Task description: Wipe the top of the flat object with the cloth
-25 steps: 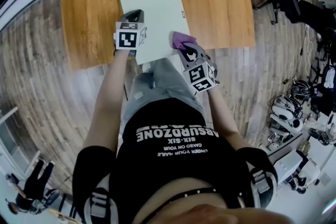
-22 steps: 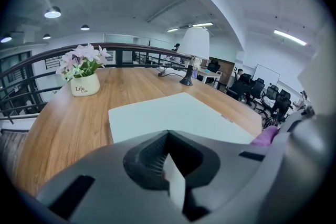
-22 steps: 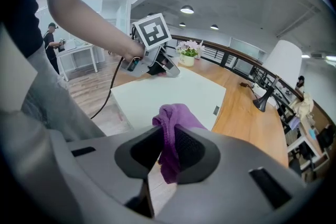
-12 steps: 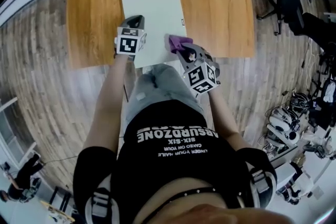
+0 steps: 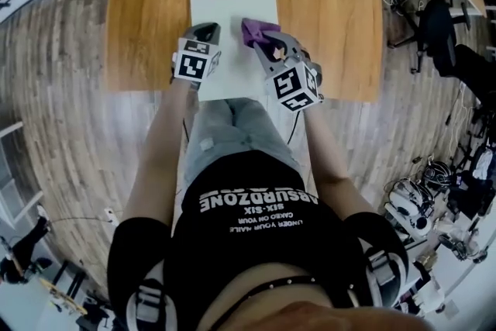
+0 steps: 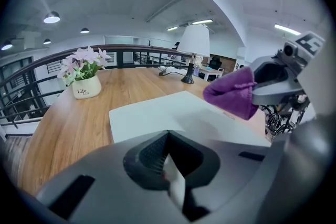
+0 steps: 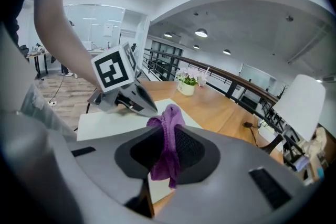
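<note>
One flat object [image 5: 231, 12], white, lies in the middle of the table [image 5: 147, 27]. Its near edge sticks out past the table's near edge. One purple cloth [image 5: 254, 30] is over its right side; I cannot tell if it touches. Two grippers are here. The left gripper [image 5: 206, 32] pinches the flat object's near edge. The right gripper [image 5: 262, 41] pinches the cloth. One white pot [image 6: 86, 87] at the far left corner holds pink flowers [image 6: 84, 59]. One lamp [image 6: 195, 42] stands at the far edge.
</note>
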`<state>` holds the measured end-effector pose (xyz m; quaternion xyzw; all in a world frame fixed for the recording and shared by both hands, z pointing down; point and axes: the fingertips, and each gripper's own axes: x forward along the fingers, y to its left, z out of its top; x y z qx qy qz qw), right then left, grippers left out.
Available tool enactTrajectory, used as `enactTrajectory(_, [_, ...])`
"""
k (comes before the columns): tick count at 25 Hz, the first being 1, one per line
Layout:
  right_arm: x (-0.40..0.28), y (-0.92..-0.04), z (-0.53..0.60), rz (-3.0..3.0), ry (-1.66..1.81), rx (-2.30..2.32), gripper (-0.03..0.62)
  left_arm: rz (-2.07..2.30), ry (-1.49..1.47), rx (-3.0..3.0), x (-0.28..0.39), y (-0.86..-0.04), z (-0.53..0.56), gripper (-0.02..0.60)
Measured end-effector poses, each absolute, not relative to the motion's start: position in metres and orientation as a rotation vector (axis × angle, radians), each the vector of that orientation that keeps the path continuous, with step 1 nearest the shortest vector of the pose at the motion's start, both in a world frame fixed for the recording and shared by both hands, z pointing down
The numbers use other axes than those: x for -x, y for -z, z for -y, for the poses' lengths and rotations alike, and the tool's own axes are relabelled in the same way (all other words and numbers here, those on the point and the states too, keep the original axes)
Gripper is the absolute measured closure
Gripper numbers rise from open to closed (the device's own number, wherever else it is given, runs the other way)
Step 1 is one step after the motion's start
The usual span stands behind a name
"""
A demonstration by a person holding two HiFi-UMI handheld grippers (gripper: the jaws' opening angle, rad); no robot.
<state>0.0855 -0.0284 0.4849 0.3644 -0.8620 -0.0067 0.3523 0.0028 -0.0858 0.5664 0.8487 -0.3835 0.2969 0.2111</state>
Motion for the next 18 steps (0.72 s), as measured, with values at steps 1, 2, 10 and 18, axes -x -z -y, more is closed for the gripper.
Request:
enactTrajectory(1, [-0.084,-0.485,0.037,2.232,0.031,-0.934,0.519,1.062,-0.829,-2.356,-0.003,-0.567,0.086,0.565])
enactTrajectory(2, [-0.084,-0.486,0.045,2.229,0.044,-0.925,0.519,1.058,-0.830,-2.353,-0.004,-0.568,0.086,0.565])
enactTrajectory(10, [-0.070,-0.494,0.109,2.203,0.129,-0.875,0.519,1.056,-0.842,-2.351,-0.002,-0.566,0.087,0.565])
enactTrajectory(18, [-0.052,-0.527,0.147,2.147,0.139,-0.832,0.519,1.064,-0.825,-2.333,0.000,-0.563,0.086,0.565])
